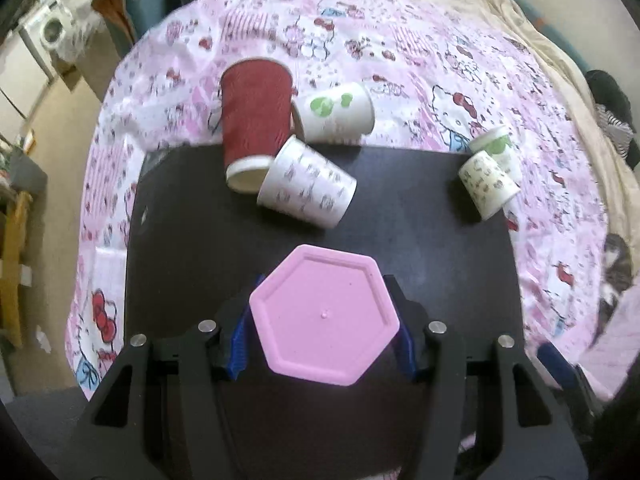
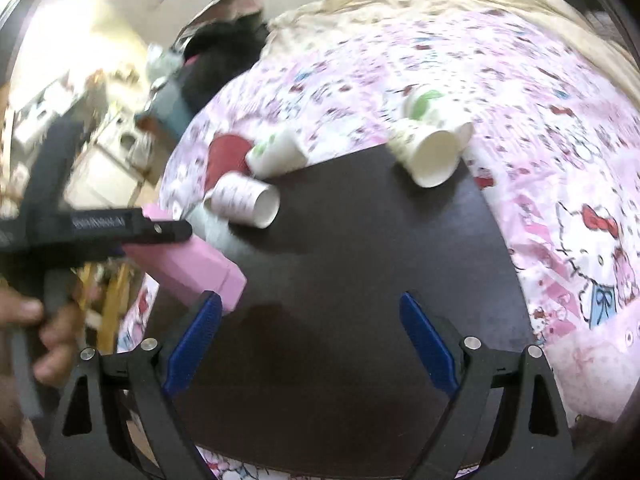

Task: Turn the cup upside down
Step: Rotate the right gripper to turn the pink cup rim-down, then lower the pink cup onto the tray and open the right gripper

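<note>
My left gripper point(image 1: 322, 340) is shut on a pink hexagonal cup point(image 1: 324, 316), whose flat base faces the camera, above the dark table point(image 1: 420, 248). In the right wrist view the pink cup point(image 2: 192, 268) is held at the left, tilted, in the left gripper point(image 2: 160, 232). My right gripper point(image 2: 310, 344) is open and empty over the dark table point(image 2: 360, 260).
A red cup point(image 1: 254, 120) and several white paper cups lie on their sides at the table's far edge: one patterned point(image 1: 306, 184), one green-dotted point(image 1: 336, 112), a pair at the right point(image 1: 488, 182). A pink Hello Kitty cloth point(image 1: 440, 60) surrounds the table.
</note>
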Motion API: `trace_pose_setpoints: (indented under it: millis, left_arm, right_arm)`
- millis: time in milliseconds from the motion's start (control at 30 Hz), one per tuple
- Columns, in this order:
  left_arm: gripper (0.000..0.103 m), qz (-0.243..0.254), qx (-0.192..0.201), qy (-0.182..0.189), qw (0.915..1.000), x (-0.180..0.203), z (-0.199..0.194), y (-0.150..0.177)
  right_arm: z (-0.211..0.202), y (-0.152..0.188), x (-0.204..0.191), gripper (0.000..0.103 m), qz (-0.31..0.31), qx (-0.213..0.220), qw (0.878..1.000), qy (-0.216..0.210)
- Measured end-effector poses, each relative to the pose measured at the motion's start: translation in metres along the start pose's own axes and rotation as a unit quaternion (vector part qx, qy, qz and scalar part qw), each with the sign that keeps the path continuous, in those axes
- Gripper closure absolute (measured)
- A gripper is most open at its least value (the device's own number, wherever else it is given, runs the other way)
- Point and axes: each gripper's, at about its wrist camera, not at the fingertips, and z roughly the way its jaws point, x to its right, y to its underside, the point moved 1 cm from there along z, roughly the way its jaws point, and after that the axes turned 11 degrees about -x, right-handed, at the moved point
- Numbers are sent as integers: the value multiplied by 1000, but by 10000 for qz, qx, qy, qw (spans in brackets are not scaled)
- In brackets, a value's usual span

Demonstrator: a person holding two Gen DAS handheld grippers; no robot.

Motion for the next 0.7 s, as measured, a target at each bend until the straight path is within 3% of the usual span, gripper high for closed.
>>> trace_pose_setpoints:
  millis: [433,700]
  left_arm:
    - [49,586,344,-656,9955,56,34,-18]
    - [47,497,310,-598,9965,49,41,-15]
  right_arm:
    - [-5,-1,11,10,140,13,9999,21]
    - [-5,-1,17,10,263,-16,9996,49]
